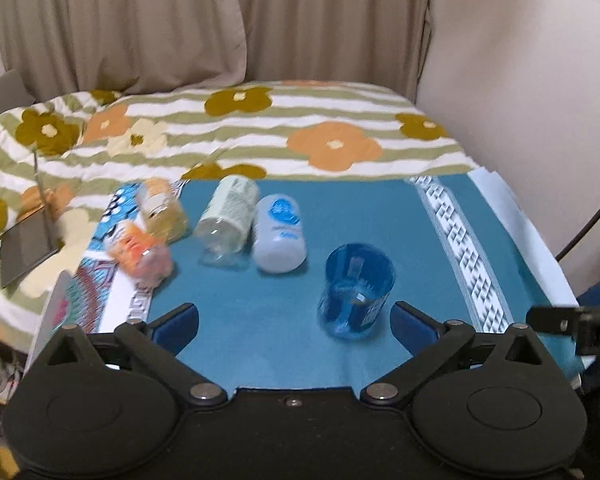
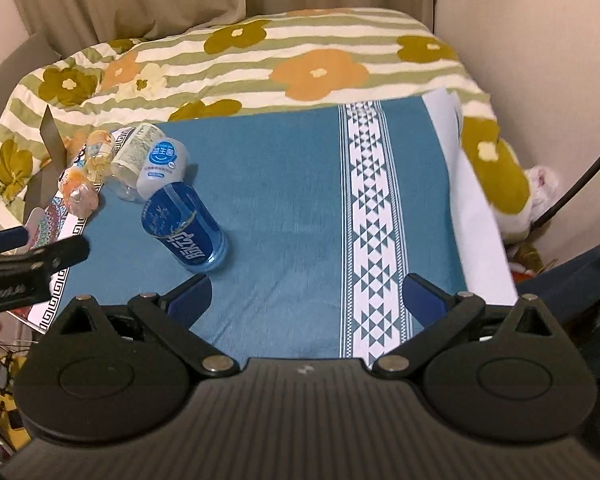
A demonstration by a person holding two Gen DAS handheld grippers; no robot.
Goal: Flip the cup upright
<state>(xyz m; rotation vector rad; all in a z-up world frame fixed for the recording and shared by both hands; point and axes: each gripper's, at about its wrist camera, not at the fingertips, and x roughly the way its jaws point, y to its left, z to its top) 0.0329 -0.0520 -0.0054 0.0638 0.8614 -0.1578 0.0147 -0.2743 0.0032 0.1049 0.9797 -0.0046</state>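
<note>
A clear blue plastic cup (image 1: 354, 290) stands on the teal cloth (image 1: 260, 340), its closed end up and its wider end down; in the right wrist view (image 2: 184, 227) it shows white lettering upside down. My left gripper (image 1: 294, 320) is open, its fingers wide apart just in front of the cup, which sits near the right finger (image 1: 414, 326). My right gripper (image 2: 306, 298) is open and empty over bare cloth, to the right of the cup. The left gripper's finger shows at the left edge of the right wrist view (image 2: 32, 262).
Several other cups lie on their sides behind and left of the blue one: a white one (image 1: 279, 234), a clear green-labelled one (image 1: 228, 216), a yellowish one (image 1: 160, 208) and an orange one (image 1: 140, 254). A flowered quilt (image 1: 260, 128) lies behind, a wall to the right, a dark tablet (image 1: 26, 248) at left.
</note>
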